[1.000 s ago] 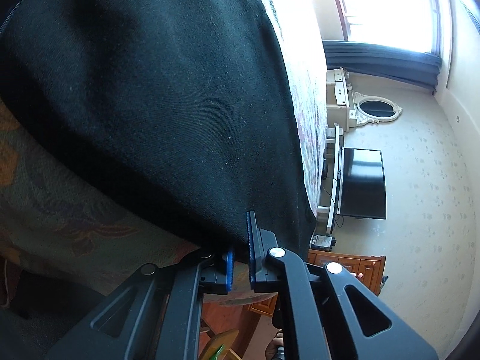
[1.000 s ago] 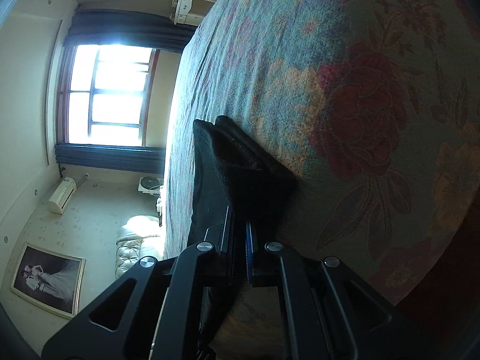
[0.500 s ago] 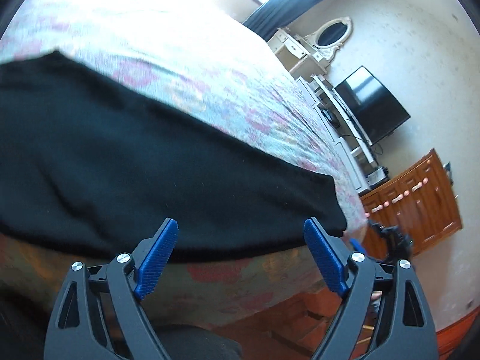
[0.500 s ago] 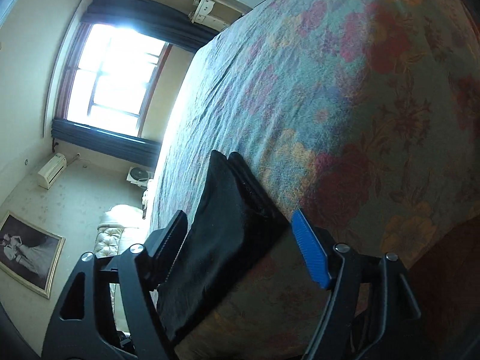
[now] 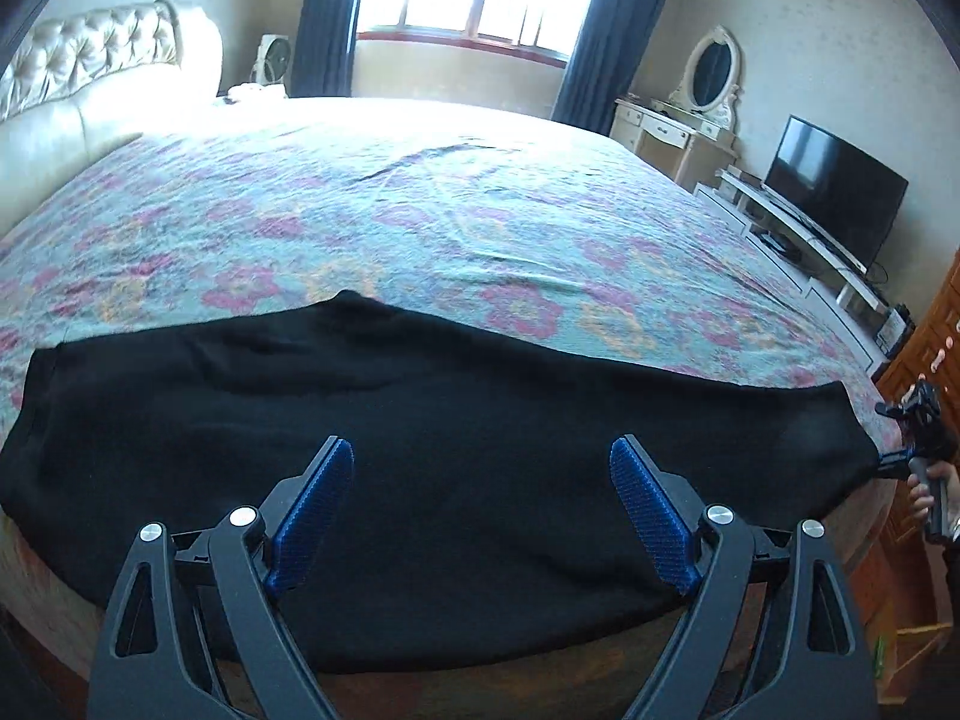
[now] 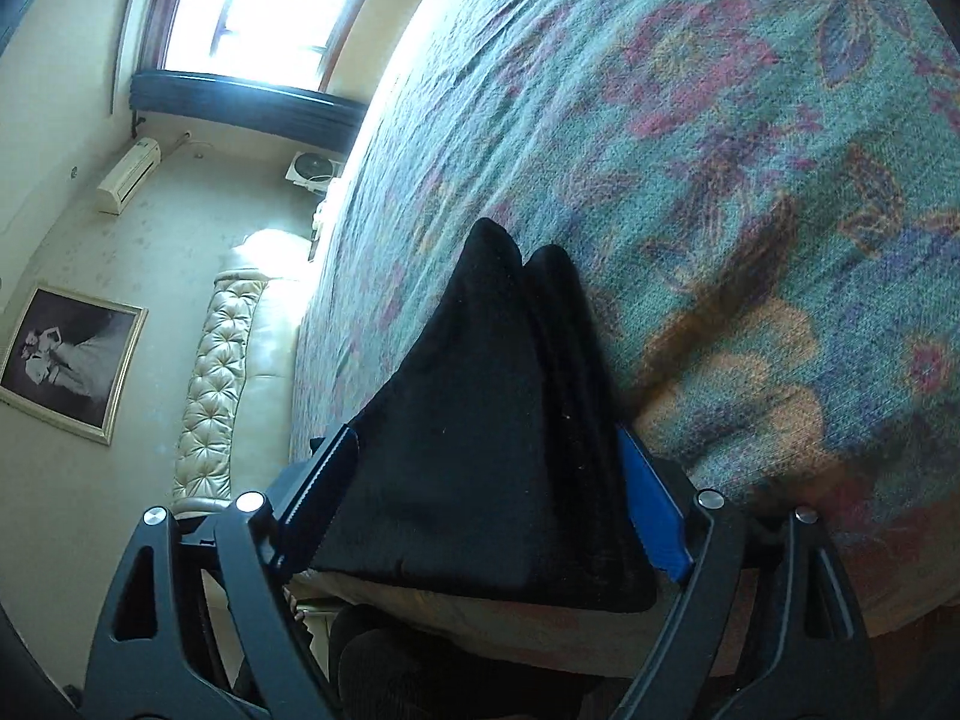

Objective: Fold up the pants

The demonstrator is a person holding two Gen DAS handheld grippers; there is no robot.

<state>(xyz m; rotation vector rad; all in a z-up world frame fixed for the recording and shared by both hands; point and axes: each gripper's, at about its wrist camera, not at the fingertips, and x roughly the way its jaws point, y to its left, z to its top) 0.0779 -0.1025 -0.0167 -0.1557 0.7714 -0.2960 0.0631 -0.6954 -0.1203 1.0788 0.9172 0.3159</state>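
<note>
Black pants (image 5: 420,420) lie flat across the near edge of the floral bedspread (image 5: 420,210), stretched from left to right. My left gripper (image 5: 480,510) is open and empty, held above the middle of the pants. In the right wrist view the leg end of the pants (image 6: 492,420) lies between the spread fingers of my right gripper (image 6: 486,504), which is open; it is not clamped. The right gripper also shows at the far right edge of the left wrist view (image 5: 918,438), at the pants' end.
A tufted cream headboard (image 5: 90,78) stands at the left. A window with dark curtains (image 5: 468,0) is at the back. A dressing table with oval mirror (image 5: 696,108) and a TV (image 5: 834,192) stand on the right. A wooden cabinet (image 5: 924,348) is near the bed's corner.
Both grippers were shut on the pants a second ago and have opened. The left gripper has swung back and up to look over the whole bed; the pants now lie flat.
</note>
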